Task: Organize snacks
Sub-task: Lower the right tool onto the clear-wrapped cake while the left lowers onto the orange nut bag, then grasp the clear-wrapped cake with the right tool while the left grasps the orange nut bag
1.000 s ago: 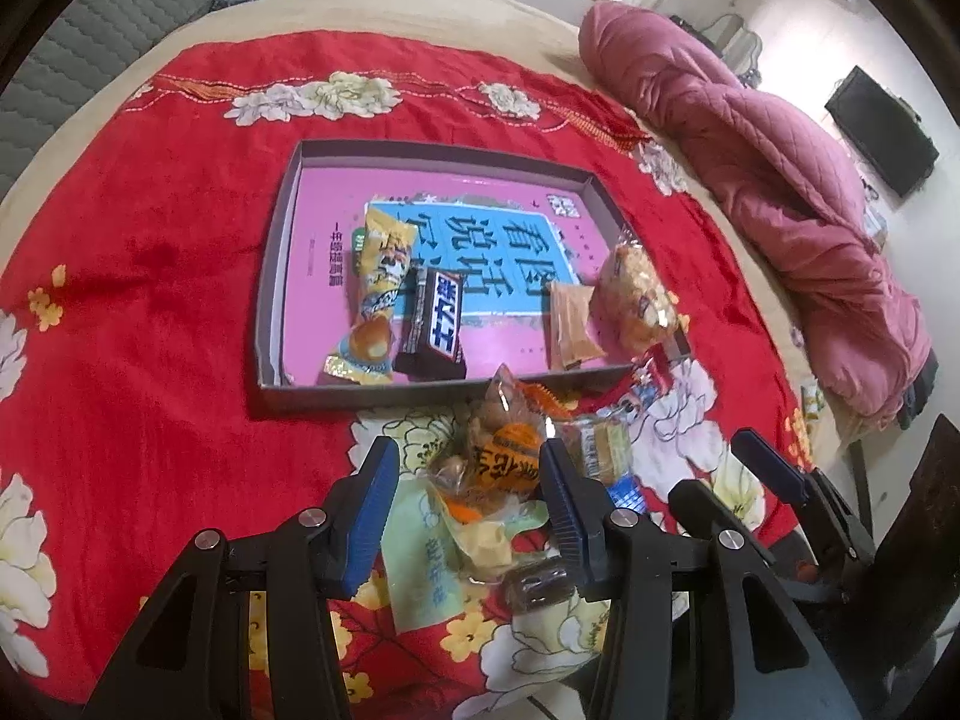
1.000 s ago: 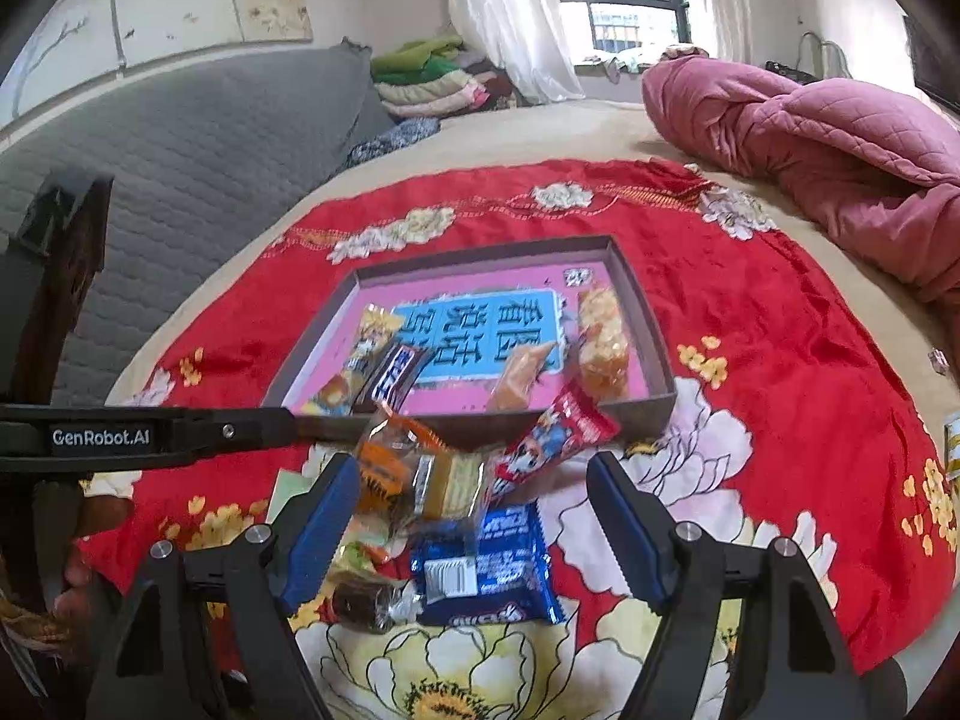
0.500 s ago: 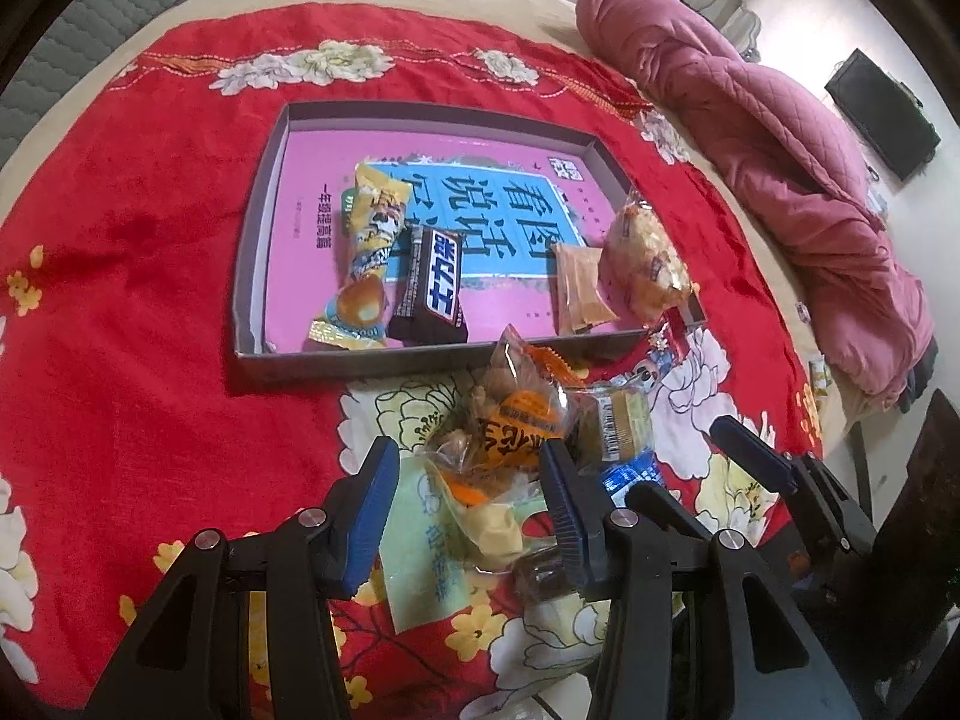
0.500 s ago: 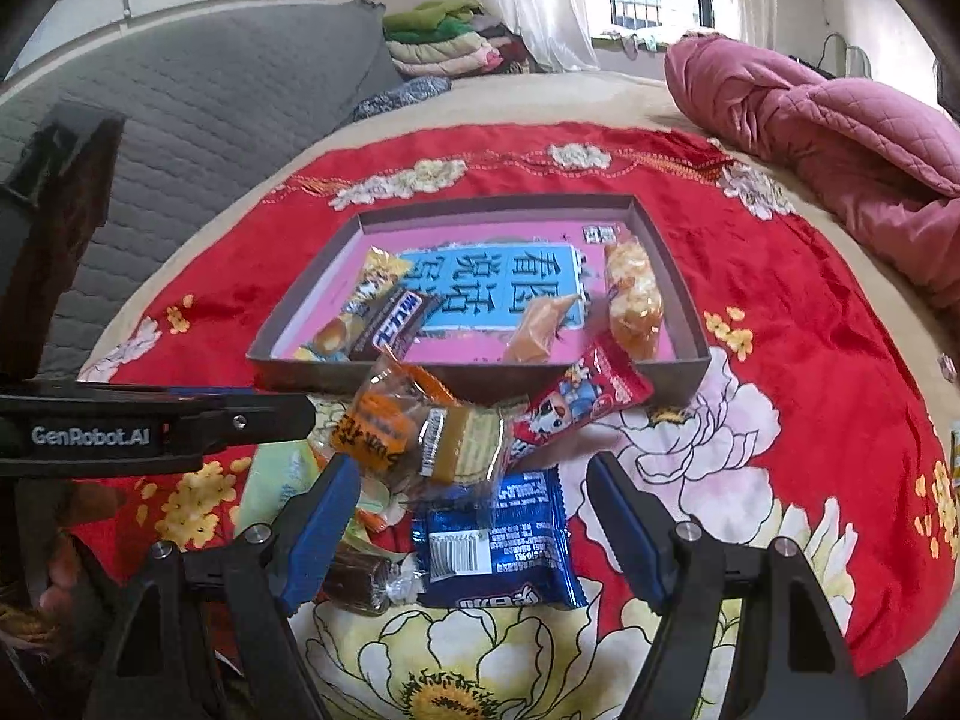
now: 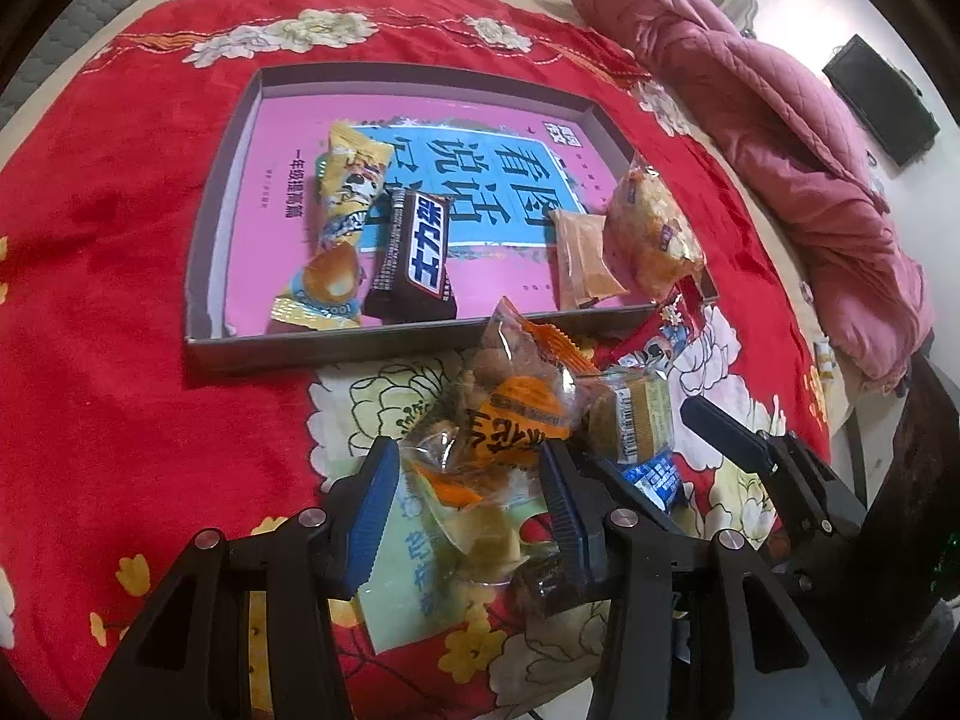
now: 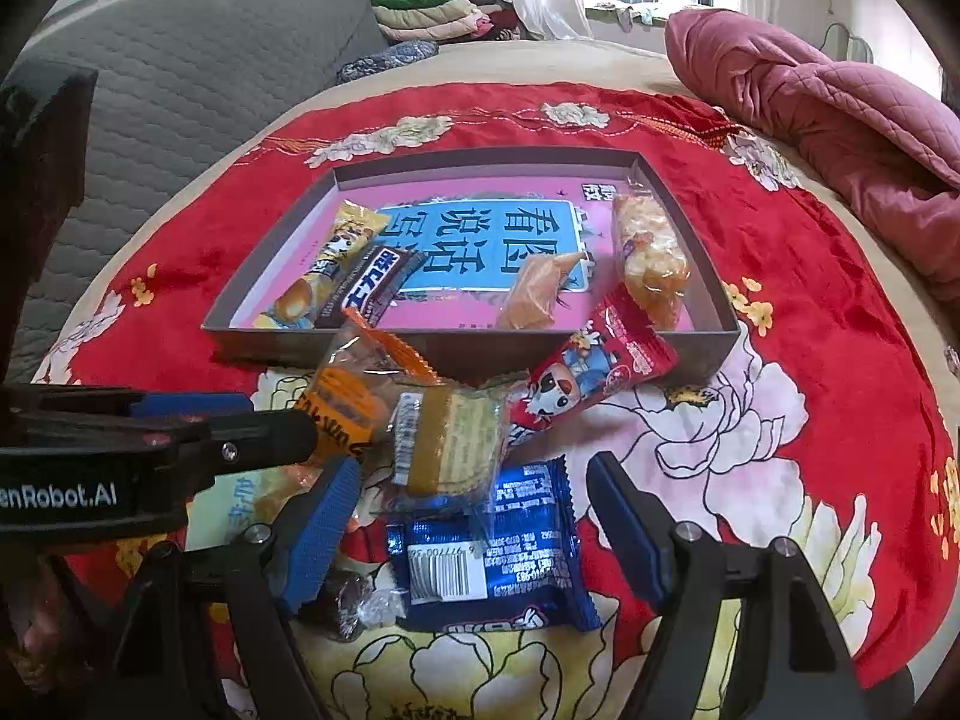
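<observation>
Jaws of both grippers are standing open, gripping nothing.
You are straddling the orange snack bag (image 5: 510, 414) with your left gripper (image 5: 468, 492); next, close and carry it toward the tray (image 5: 336, 354) at twelve o'clock.

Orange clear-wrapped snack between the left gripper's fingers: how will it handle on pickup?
The orange snack bag is probably light and crinkly: thin clear film, loose lumps inside. It may slip or sag from the left gripper. It overlaps the cake packet, so lifting could drag that.
</observation>
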The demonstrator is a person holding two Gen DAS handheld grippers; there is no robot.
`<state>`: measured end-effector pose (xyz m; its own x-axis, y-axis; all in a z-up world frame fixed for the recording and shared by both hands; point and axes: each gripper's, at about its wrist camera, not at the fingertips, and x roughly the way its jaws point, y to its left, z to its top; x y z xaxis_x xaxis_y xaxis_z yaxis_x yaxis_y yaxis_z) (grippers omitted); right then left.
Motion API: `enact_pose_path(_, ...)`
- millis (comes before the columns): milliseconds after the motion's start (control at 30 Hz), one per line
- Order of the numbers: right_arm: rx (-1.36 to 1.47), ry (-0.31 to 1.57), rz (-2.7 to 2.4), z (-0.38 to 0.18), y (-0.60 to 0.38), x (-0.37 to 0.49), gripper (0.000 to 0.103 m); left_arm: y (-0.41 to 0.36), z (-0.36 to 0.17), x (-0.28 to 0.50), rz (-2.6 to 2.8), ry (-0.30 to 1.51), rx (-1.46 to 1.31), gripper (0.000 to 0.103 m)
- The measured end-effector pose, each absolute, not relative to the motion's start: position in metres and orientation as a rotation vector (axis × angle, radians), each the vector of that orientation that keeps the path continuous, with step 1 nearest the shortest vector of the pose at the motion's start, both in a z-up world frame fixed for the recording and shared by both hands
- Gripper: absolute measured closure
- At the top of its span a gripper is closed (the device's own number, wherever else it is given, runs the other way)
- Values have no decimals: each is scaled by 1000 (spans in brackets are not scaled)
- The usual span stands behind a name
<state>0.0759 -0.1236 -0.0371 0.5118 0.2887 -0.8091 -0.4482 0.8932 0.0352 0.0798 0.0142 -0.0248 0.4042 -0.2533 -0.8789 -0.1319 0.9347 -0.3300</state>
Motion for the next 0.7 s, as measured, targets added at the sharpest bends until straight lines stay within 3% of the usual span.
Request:
enact_pose_path(133,-187,934,428,-39,-125,80,27,12,-28,85,-83,1166,-366,53)
enact_pose_path(333,-187,937,446,-40,-124,80,45,11,-30,90,-117,1160,-376,53)
enact_pose_path(400,-189,932,452,-38,-124,79,58,10,-30,92,-136,1160,-389,53)
enact_pose_path(467,-182,931,458,-37,-126,79,63,9,-31,93,-152,1163,-395,53)
enact_pose_path(700,-80,964,457,-36,-144,87,64,8,-38,97,-182,1163,-406,48)
